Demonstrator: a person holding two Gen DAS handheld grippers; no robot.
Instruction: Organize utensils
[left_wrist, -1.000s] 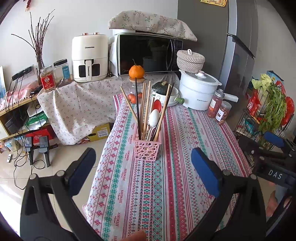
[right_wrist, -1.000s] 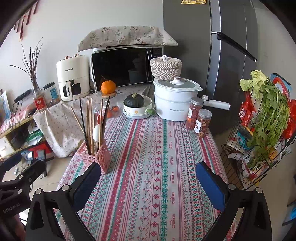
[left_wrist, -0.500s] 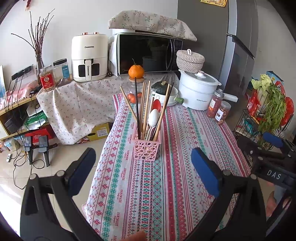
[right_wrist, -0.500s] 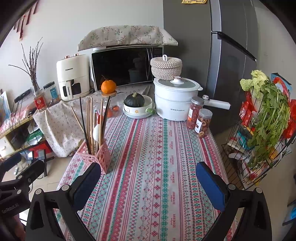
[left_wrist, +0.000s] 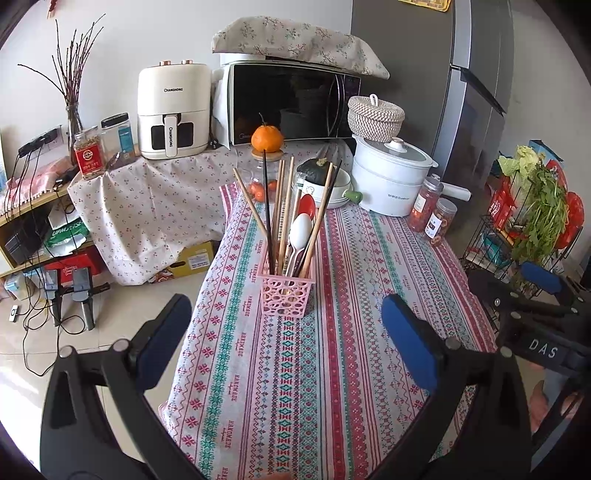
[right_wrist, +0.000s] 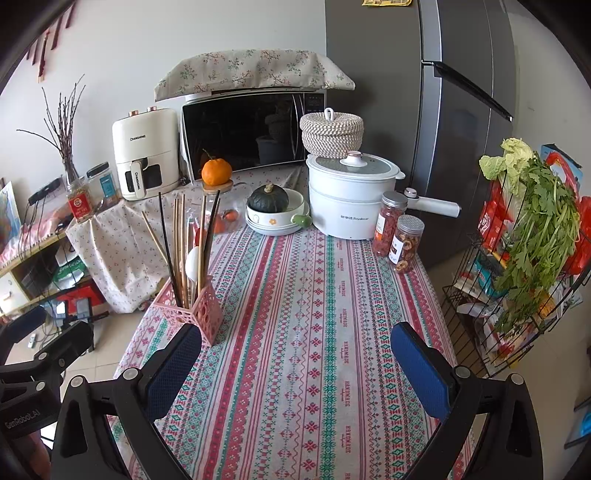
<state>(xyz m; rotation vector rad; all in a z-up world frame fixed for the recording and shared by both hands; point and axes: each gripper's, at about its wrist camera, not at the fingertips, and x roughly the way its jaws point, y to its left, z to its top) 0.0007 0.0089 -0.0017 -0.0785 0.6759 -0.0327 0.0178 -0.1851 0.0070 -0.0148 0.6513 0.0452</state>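
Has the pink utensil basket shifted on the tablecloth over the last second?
No. The pink utensil basket sits on the same tablecloth stripes, in line with the orange, in every left wrist frame.

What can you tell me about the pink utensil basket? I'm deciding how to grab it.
The pink basket is a small square holder, apparently plastic, with walls perforated by round holes. It stands upright on the striped tablecloth near the table's left edge. It holds wooden chopsticks, dark chopsticks, a white spoon and a red spoon, all leaning out the top. Nothing grips it: both grippers hang open, short of it.
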